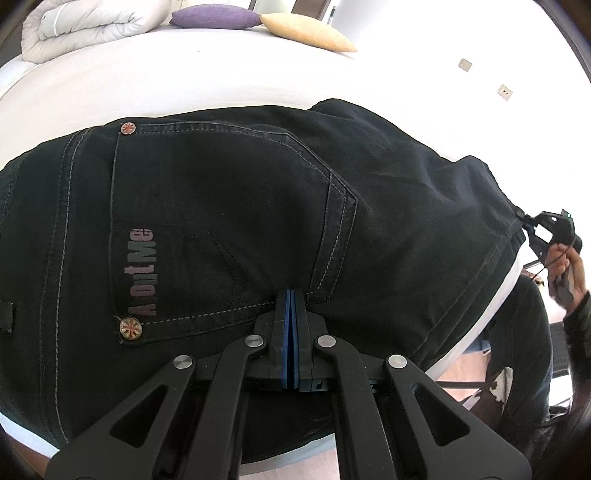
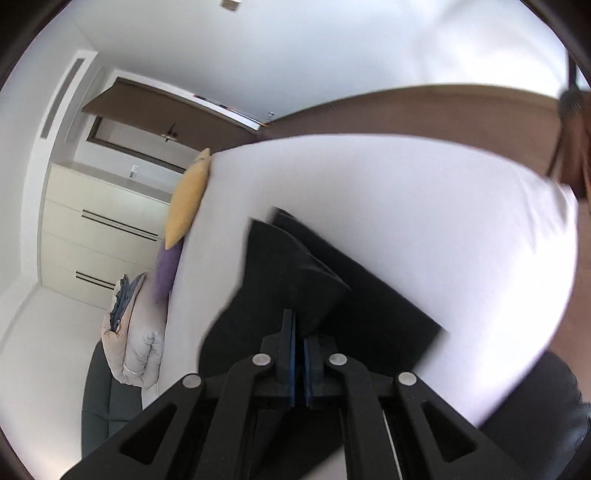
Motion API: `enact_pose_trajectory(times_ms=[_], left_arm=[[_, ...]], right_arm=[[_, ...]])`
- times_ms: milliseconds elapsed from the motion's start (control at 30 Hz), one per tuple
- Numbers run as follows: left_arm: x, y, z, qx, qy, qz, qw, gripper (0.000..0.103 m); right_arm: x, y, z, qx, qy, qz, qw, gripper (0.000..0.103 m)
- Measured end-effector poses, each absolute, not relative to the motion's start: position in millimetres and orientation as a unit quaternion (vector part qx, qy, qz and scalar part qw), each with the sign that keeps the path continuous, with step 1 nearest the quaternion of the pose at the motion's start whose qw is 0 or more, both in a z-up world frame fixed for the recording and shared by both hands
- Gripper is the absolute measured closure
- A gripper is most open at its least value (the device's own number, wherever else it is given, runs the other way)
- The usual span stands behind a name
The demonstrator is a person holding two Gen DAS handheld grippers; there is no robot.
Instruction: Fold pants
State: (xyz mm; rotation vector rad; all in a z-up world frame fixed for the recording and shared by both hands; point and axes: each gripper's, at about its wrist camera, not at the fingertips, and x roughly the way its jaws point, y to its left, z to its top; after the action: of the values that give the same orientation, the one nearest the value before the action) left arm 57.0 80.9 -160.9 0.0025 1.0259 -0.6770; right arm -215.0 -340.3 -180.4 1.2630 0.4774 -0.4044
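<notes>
Black jeans [image 1: 229, 206] lie on the white bed [image 1: 192, 77], back pocket with "About Me" lettering facing up. My left gripper [image 1: 292, 295] is shut with its blue pads pressed together at the near edge of the jeans, just below the pocket. My right gripper [image 2: 300, 325] is shut on a raised fold of the black jeans [image 2: 310, 280]; it also shows in the left wrist view [image 1: 532, 225], held by a hand at the far right end of the jeans.
A purple pillow [image 1: 216, 17], a yellow pillow [image 1: 308, 33] and a rolled white duvet [image 1: 88, 26] sit at the far end of the bed. A cream dresser [image 2: 99, 236] stands by the wall. The bed's near edge [image 1: 476, 328] drops to the floor.
</notes>
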Motion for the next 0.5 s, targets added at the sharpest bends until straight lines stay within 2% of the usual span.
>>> enact_pose_trajectory(times_ms=[33,100,133,167,267,300,333,367,400,500], left_arm=[[56.5,79.8,-159.7,0.004,0.482,-0.316,0.817,0.103],[55.9,76.8,-157.4,0.009,0.485,-0.311,0.818,0.103],[55.6,76.1,-156.6,0.011,0.486,-0.308,0.818,0.103],[55.5,75.8,-156.3,0.012,0.487,-0.306,0.818,0.103],[54.5,75.0,-154.8,0.011,0.489,-0.302,0.818,0.103],[55.1,73.7,-155.0,0.010,0.490,-0.301,0.818,0.103],[55.1,71.9,-155.0,0.010,0.491,-0.298,0.819,0.103],[55.0,71.6,-154.9,0.010,0.491,-0.297,0.819,0.103],[54.4,72.4,-154.4,0.010,0.491,-0.297,0.819,0.103],[53.9,73.3,-153.3,0.011,0.492,-0.297,0.819,0.103]], right_arm=[[-212.8,-338.7,-183.6,0.589,0.218,-0.180,0.757,0.095],[-207.4,-340.1,-186.4,0.600,0.217,-0.169,0.751,0.081],[-203.0,-340.0,-187.1,0.608,0.206,-0.157,0.751,0.062],[-200.5,-340.5,-186.2,0.613,0.195,-0.148,0.751,0.048],[-186.9,-339.6,-179.2,0.602,0.190,-0.148,0.761,0.044],[-181.6,-340.8,-180.0,0.600,0.190,-0.144,0.764,0.045],[-177.6,-344.9,-181.9,0.598,0.194,-0.138,0.765,0.063],[-171.6,-348.1,-183.4,0.593,0.204,-0.137,0.767,0.090],[-168.6,-350.7,-186.3,0.589,0.213,-0.144,0.766,0.097],[-177.5,-356.8,-193.8,0.596,0.214,-0.172,0.755,0.100]])
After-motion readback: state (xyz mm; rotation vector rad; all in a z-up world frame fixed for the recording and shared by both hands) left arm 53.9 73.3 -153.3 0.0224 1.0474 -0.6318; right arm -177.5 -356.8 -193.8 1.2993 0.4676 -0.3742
